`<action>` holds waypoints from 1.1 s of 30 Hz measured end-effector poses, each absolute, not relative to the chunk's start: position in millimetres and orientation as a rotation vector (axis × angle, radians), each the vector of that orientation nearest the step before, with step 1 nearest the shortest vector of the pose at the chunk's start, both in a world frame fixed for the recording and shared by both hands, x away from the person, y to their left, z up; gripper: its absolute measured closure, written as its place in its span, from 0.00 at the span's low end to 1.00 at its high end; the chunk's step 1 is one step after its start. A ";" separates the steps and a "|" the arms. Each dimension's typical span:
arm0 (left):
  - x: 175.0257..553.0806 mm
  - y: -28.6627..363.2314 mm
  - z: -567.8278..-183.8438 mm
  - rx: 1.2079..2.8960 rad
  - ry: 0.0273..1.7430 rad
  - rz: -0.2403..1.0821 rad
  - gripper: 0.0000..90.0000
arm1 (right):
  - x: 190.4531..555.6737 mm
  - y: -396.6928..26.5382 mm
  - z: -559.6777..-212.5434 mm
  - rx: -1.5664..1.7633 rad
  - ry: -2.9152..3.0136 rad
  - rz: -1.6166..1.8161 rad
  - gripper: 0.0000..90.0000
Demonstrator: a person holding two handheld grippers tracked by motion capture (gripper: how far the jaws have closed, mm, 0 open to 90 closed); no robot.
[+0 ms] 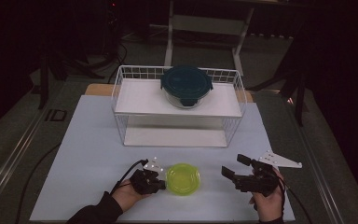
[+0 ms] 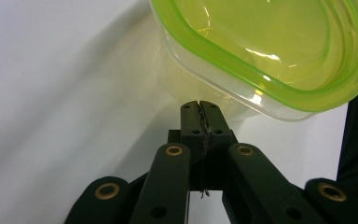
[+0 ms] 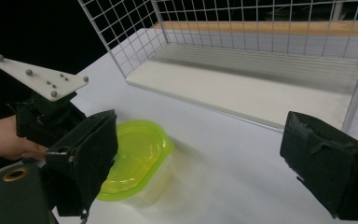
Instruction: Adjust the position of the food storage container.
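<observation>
Both grippers are held at the table's near edge. Left gripper [image 1: 161, 181] jaws are pressed together, empty, tips beside the yellow-green lidded container [image 1: 182, 178], which sits between them. Right gripper [image 1: 235, 169] jaws are spread wide, nothing held.

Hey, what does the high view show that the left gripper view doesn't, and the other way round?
High view alone: a white wire rack with a dark-lidded glass container on its upper shelf, and the right hand-held gripper, jaws open, to the right of the green-lidded container.
Left gripper view alone: the left hand-held gripper up close, its jaws pressed shut with nothing between them, tips right at the container's clear wall below the lid.
Both: the green-lidded container, the left hand-held gripper and the white table.
</observation>
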State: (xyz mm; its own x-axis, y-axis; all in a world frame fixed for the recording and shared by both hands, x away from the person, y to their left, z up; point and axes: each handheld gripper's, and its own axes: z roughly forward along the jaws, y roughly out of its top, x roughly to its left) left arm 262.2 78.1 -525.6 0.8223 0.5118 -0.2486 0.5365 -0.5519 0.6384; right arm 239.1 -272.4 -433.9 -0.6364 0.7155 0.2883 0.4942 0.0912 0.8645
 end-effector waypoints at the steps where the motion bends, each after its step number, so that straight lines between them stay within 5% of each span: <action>1: 262.7 76.8 -525.6 2.263 0.761 -0.048 0.99 | 239.1 -272.0 -434.0 1.220 2.161 1.568 0.12; 15: 267.0 69.1 -527.6 2.255 0.757 -0.043 0.98 | 239.2 -271.0 -435.6 1.213 2.163 1.564 0.12; 33: 256.7 121.1 -475.1 2.055 0.830 -0.006 0.92 | 238.9 -262.8 -436.3 1.183 2.173 1.538 0.12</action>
